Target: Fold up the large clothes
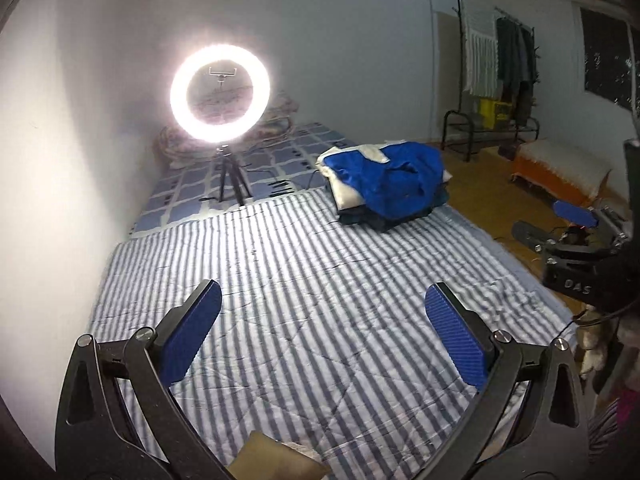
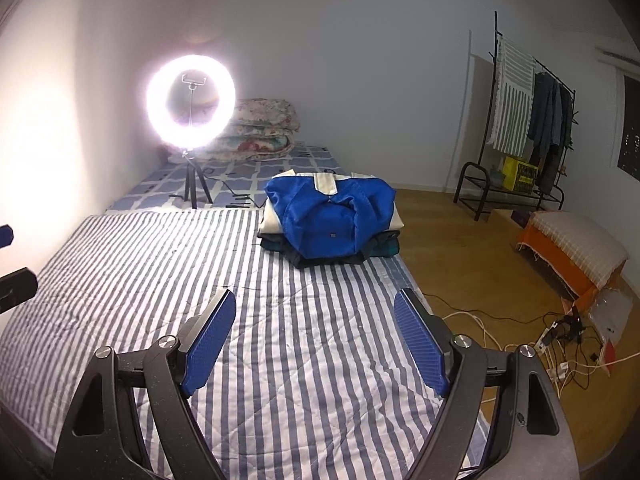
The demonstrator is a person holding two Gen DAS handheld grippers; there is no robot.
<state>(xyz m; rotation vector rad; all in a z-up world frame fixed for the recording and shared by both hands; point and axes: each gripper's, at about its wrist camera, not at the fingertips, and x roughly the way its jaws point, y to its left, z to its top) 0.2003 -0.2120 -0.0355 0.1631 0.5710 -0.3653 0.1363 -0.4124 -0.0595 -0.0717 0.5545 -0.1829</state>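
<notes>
Operator: Both grippers are hovering over the striped quilt (image 2: 312, 360). Left gripper (image 1: 322, 334): fingers are standing spread wide, blue pads (image 1: 188, 340) pinching nothing. Right gripper (image 2: 316, 342): fingers are likewise standing apart, nothing between them.

Inspector: Where is the clothing lying?

Operator: Reading left to right: a ring light (image 2: 191, 101) on its tripod is glowing by the wall, a folded floral blanket (image 2: 260, 128) is sitting behind it, and the stack of folded clothes (image 2: 330, 220) is resting near the quilt's far right edge, a blue and white garment (image 1: 386, 178) topping it, well apart from both grippers.

Inspector: And further right?

Operator: A garment rack (image 2: 524, 120) is standing on the wooden floor (image 2: 448, 248), with cables (image 2: 560, 344) trailing nearby.
</notes>
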